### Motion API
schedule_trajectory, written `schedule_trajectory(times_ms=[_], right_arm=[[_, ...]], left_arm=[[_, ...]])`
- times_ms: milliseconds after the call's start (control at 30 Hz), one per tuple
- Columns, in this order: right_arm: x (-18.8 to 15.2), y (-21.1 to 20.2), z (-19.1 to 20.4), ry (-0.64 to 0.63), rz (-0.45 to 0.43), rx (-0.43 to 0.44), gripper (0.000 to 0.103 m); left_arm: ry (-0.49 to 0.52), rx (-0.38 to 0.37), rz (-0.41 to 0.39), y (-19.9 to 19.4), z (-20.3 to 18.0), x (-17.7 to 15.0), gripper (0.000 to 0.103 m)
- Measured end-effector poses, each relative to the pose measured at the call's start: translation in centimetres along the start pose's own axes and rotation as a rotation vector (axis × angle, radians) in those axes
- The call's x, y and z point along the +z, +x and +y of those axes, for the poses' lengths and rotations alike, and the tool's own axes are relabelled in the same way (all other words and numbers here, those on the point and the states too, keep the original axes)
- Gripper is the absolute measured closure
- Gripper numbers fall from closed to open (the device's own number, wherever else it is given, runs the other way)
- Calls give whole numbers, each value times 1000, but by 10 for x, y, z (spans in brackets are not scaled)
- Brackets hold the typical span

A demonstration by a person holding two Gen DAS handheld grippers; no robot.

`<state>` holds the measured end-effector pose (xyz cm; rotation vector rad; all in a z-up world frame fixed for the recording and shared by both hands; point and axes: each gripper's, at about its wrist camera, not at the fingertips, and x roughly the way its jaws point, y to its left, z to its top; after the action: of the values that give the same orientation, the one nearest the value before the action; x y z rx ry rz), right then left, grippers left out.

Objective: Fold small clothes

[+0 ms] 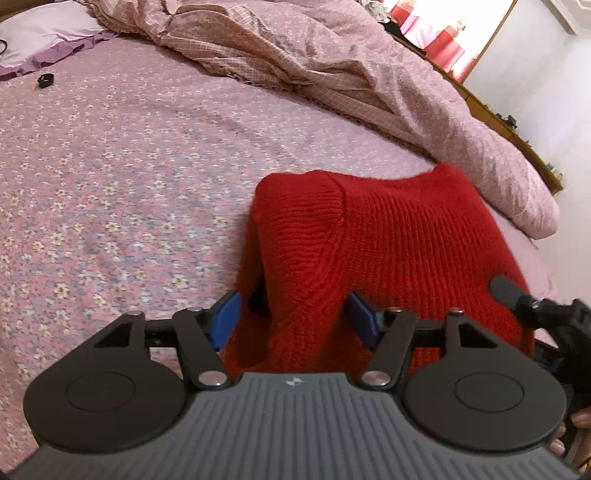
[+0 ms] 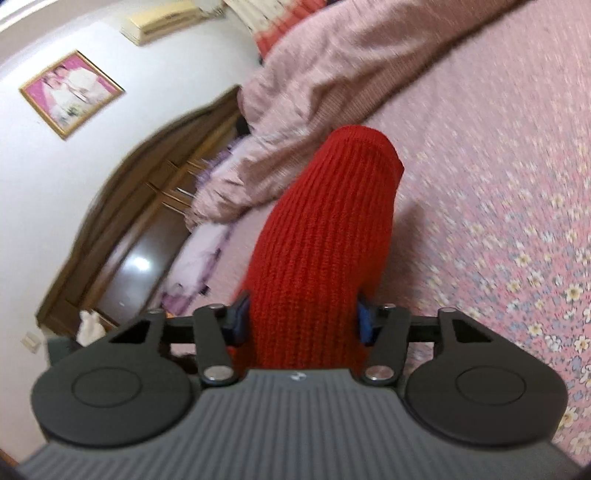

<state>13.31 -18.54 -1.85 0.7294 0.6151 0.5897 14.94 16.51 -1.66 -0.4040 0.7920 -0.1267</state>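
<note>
A red knitted garment (image 1: 388,240) hangs over the floral pink bed sheet (image 1: 122,177). My left gripper (image 1: 295,317) is shut on a bunched fold of it, with knit between the blue pads (image 1: 225,317). The right gripper (image 1: 524,302) shows at the right edge of the left wrist view, next to the garment's other side. In the right wrist view my right gripper (image 2: 301,321) is shut on the red knitted garment (image 2: 325,229), which stretches away from the jaws above the sheet (image 2: 498,184). This view is tilted and blurred.
A crumpled pink quilt (image 1: 332,74) lies along the far side of the bed. A lilac pillow (image 1: 40,33) and a small black ring (image 1: 46,80) lie at the far left. A wooden cabinet (image 2: 140,206) and a framed picture (image 2: 70,92) stand by the wall.
</note>
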Motion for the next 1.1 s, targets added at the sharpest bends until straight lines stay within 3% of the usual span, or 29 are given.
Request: schedule_trajectory(times_ms=[200,600,800,967,1100], right_arm=[[10,-39,13,-27,-68,-6,58],[-10,-137,-36,86,-161,-159,62],[-12,-150,-55,124,-196,-213,63],[-20,-146,-70,85,-146,-301,63],[-25,-154,-58,41,-166,-344,63]], left_arm=[[43,-73,23,-1,-30,-10,37],[212,-188,118,8,-118,-55,37],[271,-166,121,7,-138,-66,37],[303,-124,107,-1,-138,-69,36],[334,-88,92,-10,-135,-69,36]])
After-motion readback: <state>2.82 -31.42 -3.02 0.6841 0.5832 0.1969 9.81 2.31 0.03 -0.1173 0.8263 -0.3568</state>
